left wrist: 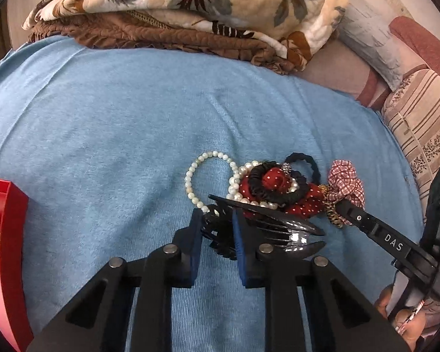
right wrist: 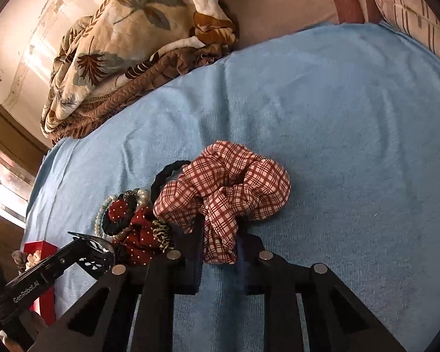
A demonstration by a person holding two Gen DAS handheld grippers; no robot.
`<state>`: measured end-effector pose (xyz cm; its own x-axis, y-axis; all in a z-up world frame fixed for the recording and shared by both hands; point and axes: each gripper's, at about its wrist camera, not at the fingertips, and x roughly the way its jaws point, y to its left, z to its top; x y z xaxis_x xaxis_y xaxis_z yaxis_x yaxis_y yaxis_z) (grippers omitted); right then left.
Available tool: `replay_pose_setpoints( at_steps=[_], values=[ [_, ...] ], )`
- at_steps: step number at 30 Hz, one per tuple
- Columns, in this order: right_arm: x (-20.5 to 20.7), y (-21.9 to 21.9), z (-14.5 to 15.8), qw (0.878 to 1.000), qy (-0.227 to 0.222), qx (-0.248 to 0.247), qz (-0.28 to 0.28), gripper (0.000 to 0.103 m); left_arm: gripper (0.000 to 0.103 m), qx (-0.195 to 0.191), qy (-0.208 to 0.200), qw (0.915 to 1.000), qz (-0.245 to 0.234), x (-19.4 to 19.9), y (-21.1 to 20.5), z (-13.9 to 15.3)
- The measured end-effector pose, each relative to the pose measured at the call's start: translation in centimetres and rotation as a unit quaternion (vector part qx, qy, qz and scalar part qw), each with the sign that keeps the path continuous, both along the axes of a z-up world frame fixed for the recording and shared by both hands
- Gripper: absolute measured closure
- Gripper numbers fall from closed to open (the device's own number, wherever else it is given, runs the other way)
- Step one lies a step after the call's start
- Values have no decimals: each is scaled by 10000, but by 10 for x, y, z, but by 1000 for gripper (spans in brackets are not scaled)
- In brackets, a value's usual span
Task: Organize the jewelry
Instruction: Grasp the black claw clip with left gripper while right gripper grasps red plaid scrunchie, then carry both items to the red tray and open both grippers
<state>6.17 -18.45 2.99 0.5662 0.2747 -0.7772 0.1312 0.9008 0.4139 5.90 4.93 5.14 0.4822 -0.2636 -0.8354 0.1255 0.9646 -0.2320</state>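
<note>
**Both tongs closed on hair pieces at the jewelry pile**

The left tongs [left wrist: 215, 228] pinched the near end of a glossy black claw clip [left wrist: 267, 228], its blue pads pressed against the clip's teeth on either side. The clip lay on the blue bedcover [left wrist: 102, 117], and its far edge touched the heap of accessories just beyond the fingertips.

The right tongs [right wrist: 220, 243] gripped the lower fold of a red-and-white checked scrunchie [right wrist: 228, 190], which bulged out above and to both sides of the fingers. In the left wrist view this scrunchie sat at the right end of the heap, with the right tongs reaching in from the lower right.

Between the two lay the rest of the pile: a red polka-dot scrunchie [left wrist: 278, 193] with a black scrunchie [left wrist: 274, 182] resting on it, a thin black hair tie [left wrist: 306, 161] behind, a leopard-print scrunchie [right wrist: 162, 233] beside the checked one, and a pearl bracelet [left wrist: 196, 176] looping off to the left on the cover.

A red box [left wrist: 6, 234] stood well apart at the left edge. A floral quilt [left wrist: 190, 6] was bunched at the far side of the bed
</note>
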Motion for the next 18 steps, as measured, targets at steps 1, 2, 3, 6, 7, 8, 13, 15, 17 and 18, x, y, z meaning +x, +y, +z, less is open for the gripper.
replay_pose_setpoints(
  at_steps=[1,2,3,6,7,8,13,15,17,18],
  values=[
    [-4,-1,3,10000,-41,17,-28,88,87,-6,-33,10000,5,-4,1,4],
    [-7,-3,6,10000,-77,12,-59,89,88,-9,-77,10000,11,-7,2,8],
    [-12,-4,11,9999,-121,-19,-97,89,89,15,-151,9999,26,-12,3,14],
    [-29,-9,26,9993,-275,-166,-183,89,93,245,-410,9988,68,-27,5,31],
    [-36,-11,32,9990,-335,-219,-219,89,95,353,-499,9981,77,-32,6,36],
    [-41,-13,37,9986,-382,-260,-245,89,95,469,-583,9971,103,-38,7,41],
    [-70,-18,63,9965,-627,-401,-385,89,96,802,-999,9916,190,-64,16,64],
    [-82,-18,71,9959,-690,-418,-408,89,96,855,-1087,9902,211,-73,21,72],
    [-88,-14,77,9954,-728,-488,-376,89,96,902,-1181,9887,204,-83,25,79],
    [-93,-10,81,9950,-749,-566,-337,89,96,948,-1251,9874,198,-89,27,83]
  ],
)
